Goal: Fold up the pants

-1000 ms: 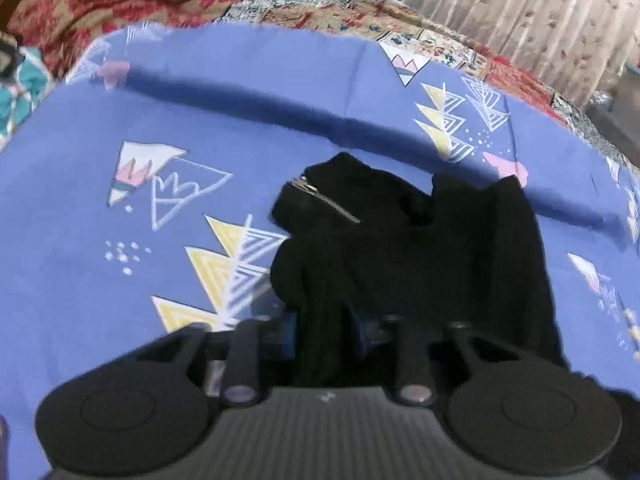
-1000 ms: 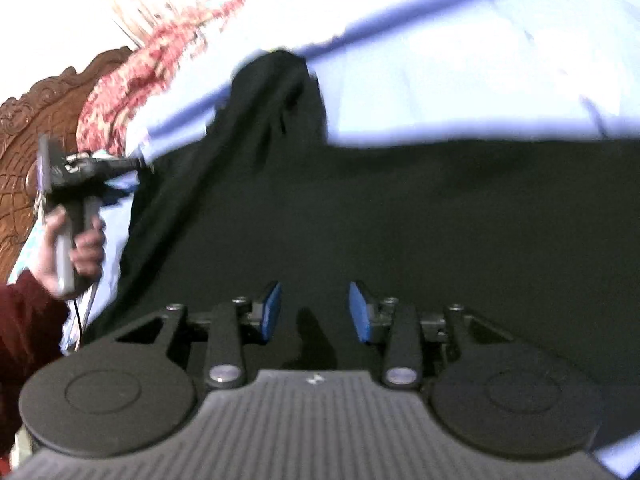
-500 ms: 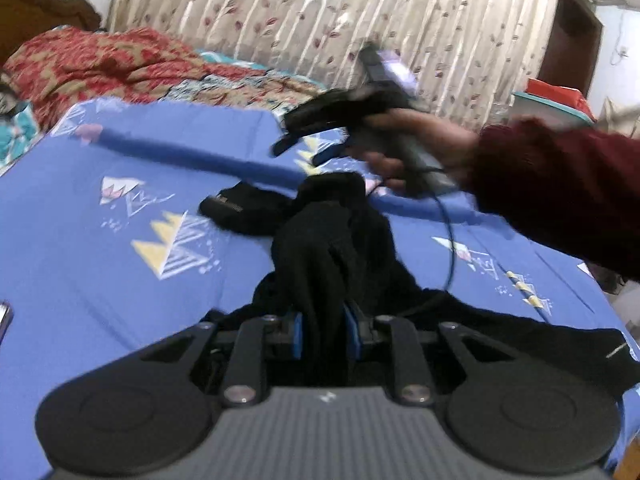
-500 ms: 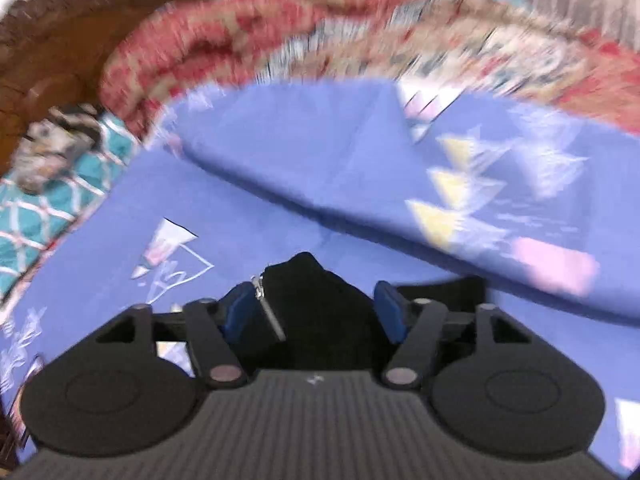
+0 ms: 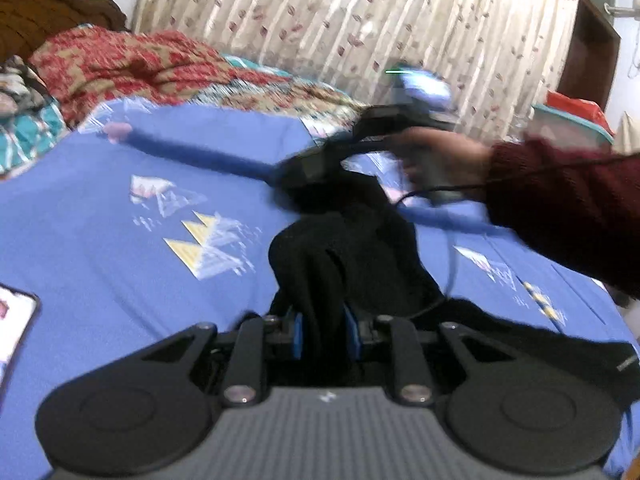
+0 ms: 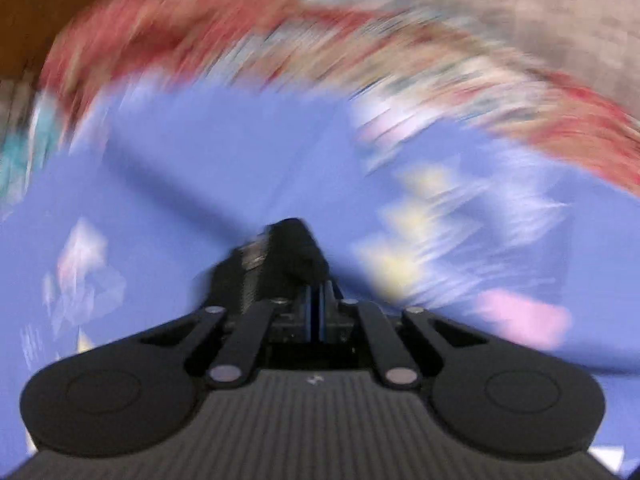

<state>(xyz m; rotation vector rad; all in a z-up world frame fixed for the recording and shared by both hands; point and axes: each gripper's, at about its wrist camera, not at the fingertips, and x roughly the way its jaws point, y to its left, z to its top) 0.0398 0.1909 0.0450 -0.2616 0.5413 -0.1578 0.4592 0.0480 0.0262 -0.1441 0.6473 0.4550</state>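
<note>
The black pants [image 5: 348,248] hang bunched between my two grippers above the blue bedsheet [image 5: 100,216]. My left gripper [image 5: 322,336] is shut on a thick fold of the pants. In the left wrist view my right gripper [image 5: 308,170], held by a hand in a maroon sleeve, pinches the far end of the pants. The right wrist view is blurred; my right gripper [image 6: 316,310] is shut on a bunch of black pants cloth with a zipper [image 6: 280,258]. One pant leg trails off to the right [image 5: 560,344].
A red patterned quilt [image 5: 132,64] lies at the head of the bed, with a curtain [image 5: 360,20] behind it. A phone [image 5: 12,328] lies on the sheet at the left edge. A teal box [image 5: 572,128] stands at the far right.
My right gripper has closed on the zipper end of the pants and is moving fast. My left gripper keeps its hold, and the pants are lifted between the two.
</note>
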